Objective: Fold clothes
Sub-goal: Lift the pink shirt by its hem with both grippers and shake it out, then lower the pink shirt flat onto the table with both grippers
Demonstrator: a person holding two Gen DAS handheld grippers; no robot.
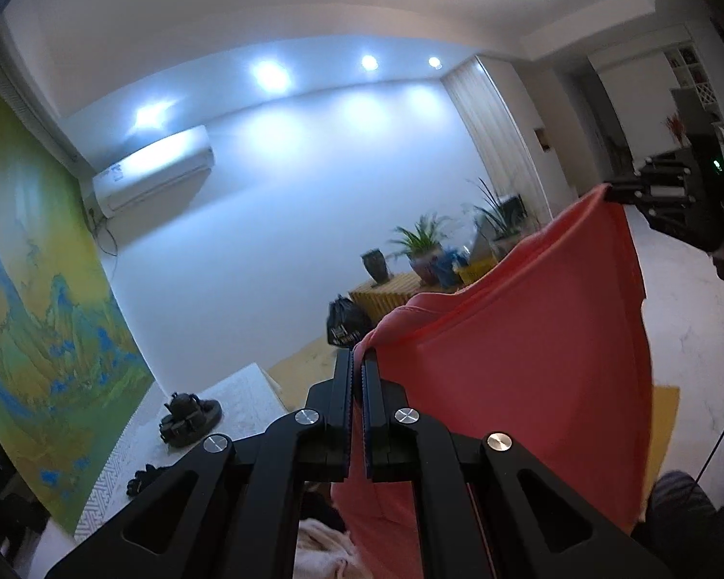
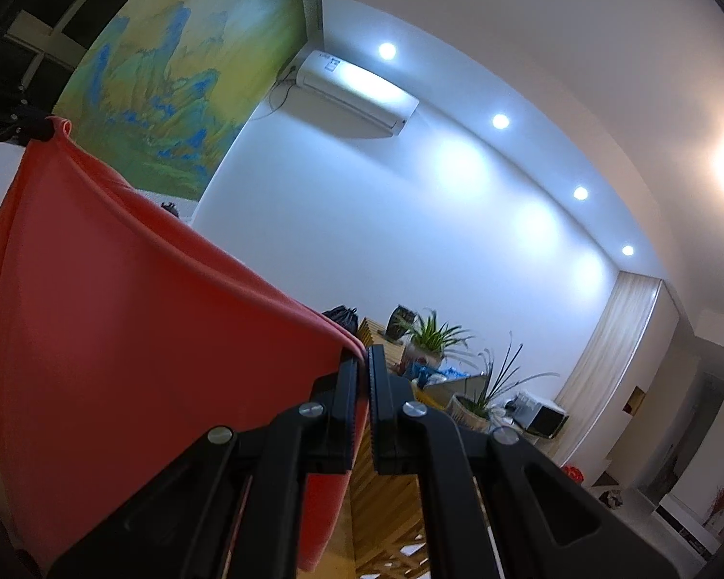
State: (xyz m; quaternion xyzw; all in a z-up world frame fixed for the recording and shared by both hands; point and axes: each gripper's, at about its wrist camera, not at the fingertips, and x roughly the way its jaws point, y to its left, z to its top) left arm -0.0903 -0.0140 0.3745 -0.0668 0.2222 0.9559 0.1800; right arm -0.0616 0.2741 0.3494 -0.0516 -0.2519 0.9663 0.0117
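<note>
- Left tool (image 1: 357, 362) is seen closed down on an edge of the coral-red garment (image 1: 516, 362); cloth is pinched between its 2 fingers, only a thin gap left.
- Right tool (image 2: 363, 362) is likewise clamped on another edge of the same garment (image 2: 145, 337), fabric caught between the near-shut fingers.
- Garment is held up in the air between the 2 tools, stretched and sagging as a sheet; it is not lying on any surface at the held edge. Lower hem is out of view.
- In the left wrist view the right tool (image 1: 651, 193) is seen at the far upper corner of the cloth; in the right wrist view the left tool (image 2: 19, 125) is seen at the opposite corner.
- Both cameras are tilted upward: white wall, air conditioner (image 1: 152, 171), landscape mural (image 1: 38, 313).
- Potted plants (image 1: 424, 246) are seen on a wooden bench (image 1: 386, 292) behind the cloth.
- A dark tea set (image 1: 188, 417) is seen on a pale patterned surface at lower left.
</note>
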